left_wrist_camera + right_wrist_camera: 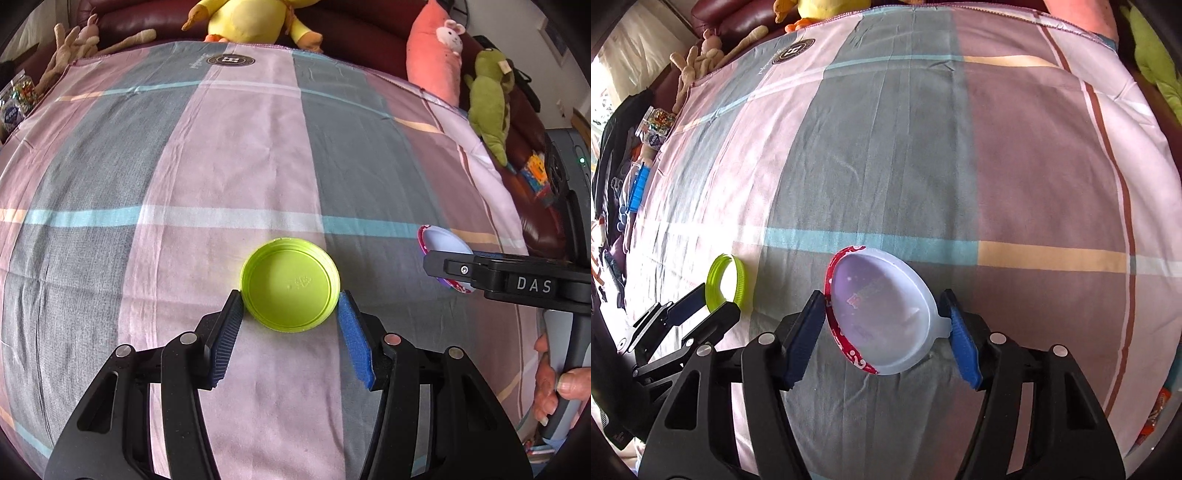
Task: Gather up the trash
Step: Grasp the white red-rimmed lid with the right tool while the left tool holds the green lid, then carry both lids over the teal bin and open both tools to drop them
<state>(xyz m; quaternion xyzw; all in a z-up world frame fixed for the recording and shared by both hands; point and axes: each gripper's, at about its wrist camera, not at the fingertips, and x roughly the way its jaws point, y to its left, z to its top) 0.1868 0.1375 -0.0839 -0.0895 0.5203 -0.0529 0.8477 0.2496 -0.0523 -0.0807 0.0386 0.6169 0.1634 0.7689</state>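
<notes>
A lime green plastic lid [290,284] sits between the blue pads of my left gripper [290,306], and both pads touch its rim. It also shows in the right wrist view [726,282], held off the cloth. A translucent white lid with a red printed rim [882,312] sits tilted between the pads of my right gripper [882,314], which touch its edges. In the left wrist view this lid [439,242] shows at the right, behind the right gripper's finger [461,269].
A pink, grey and teal checked cloth [221,166] covers the surface. Plush toys line the far edge: a yellow duck [255,18], a pink pillow [434,55], a green toy [489,96]. A dark red sofa [122,22] stands behind. Clutter lies off the left edge [639,177].
</notes>
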